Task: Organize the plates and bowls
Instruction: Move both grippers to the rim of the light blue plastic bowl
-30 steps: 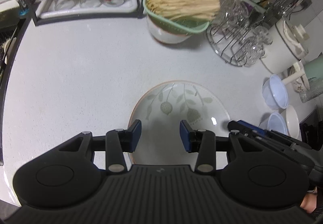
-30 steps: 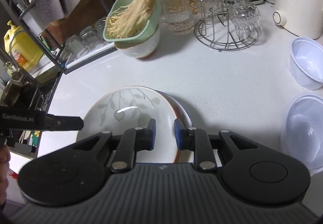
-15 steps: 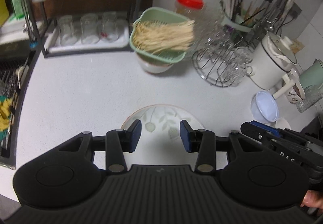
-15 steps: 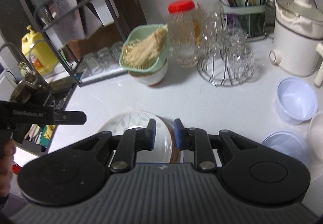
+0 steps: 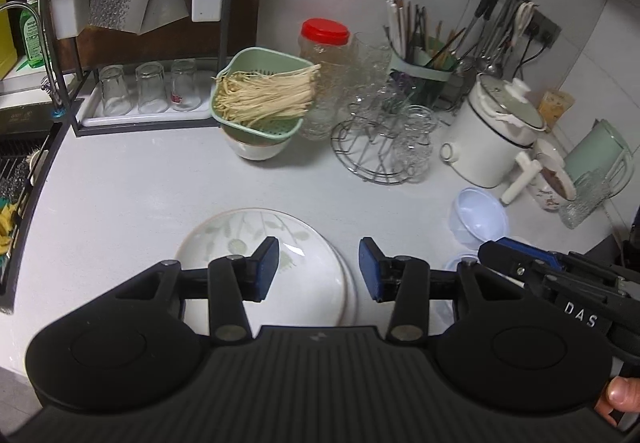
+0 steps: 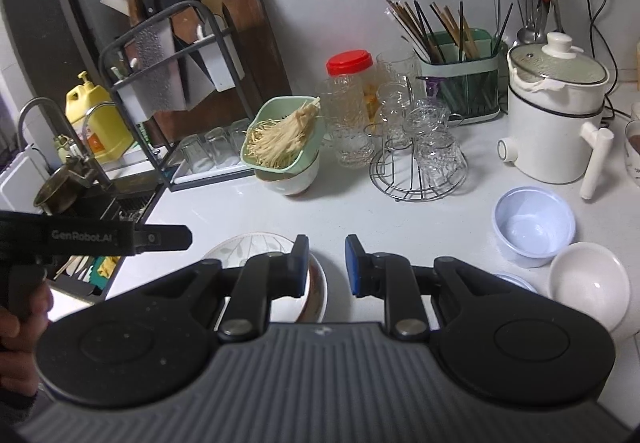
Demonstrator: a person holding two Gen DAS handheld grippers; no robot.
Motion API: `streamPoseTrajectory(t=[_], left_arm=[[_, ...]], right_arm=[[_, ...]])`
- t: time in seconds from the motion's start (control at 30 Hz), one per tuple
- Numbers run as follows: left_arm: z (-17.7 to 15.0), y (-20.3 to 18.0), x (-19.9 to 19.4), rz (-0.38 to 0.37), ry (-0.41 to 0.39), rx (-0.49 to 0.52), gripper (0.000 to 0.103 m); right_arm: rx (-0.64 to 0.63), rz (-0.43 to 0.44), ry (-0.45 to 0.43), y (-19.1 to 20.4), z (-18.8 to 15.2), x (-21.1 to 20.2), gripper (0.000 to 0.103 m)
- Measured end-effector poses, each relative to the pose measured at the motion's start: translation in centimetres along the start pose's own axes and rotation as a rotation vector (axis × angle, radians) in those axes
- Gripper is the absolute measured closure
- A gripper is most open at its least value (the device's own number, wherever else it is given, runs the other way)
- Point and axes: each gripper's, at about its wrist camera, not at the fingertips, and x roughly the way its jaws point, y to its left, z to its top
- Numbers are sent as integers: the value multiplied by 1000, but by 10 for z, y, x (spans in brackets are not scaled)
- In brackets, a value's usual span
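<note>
A white leaf-patterned plate (image 5: 248, 243) lies on top of another plate on the counter; it also shows in the right wrist view (image 6: 256, 245). My left gripper (image 5: 318, 269) is open and empty, raised above the stack. My right gripper (image 6: 327, 265) is open and empty, above the stack's right edge. A pale blue bowl (image 6: 534, 225), a white bowl (image 6: 588, 285) and another blue bowl (image 6: 516, 281) sit at the right. A white bowl (image 6: 292, 181) stands under a green colander of noodles (image 6: 282, 139).
A glass rack (image 6: 418, 163), a red-lidded jar (image 6: 350, 111), a utensil holder (image 6: 460, 79) and a white pot (image 6: 556, 123) line the back. A tray of upturned glasses (image 5: 148, 91) and the sink (image 6: 72, 195) are at the left.
Both grippers have risen and pulled back from the plates, so the view takes in more of the counter and wall. The right jaws have spread a little wider.
</note>
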Motion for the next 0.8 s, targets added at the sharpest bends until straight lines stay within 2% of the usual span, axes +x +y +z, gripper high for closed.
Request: streamPoseTrajectory(t=[0.23, 0.37, 0.6, 0.67, 0.73, 0.8], left_arm=[[-31, -23, -13, -3, -24, -2, 48], [-46, -33, -14, 11, -23, 0, 39], [-50, -50, 1, -9, 25, 38, 38], [-47, -57, 10, -26, 34, 59, 38], [-44, -64, 21, -42, 44, 81, 38], [-41, -70, 31, -57, 56, 98, 38]], right_arm=[[-45, -20, -15, -9, -21, -29, 80], [-51, -47, -19, -18, -31, -41, 80], [-25, -100, -35, -39, -42, -49, 79], [-14, -132, -36, -46, -44, -49, 72], [16, -149, -40, -56, -46, -48, 46], [46, -139, -51, -65, -47, -48, 46]])
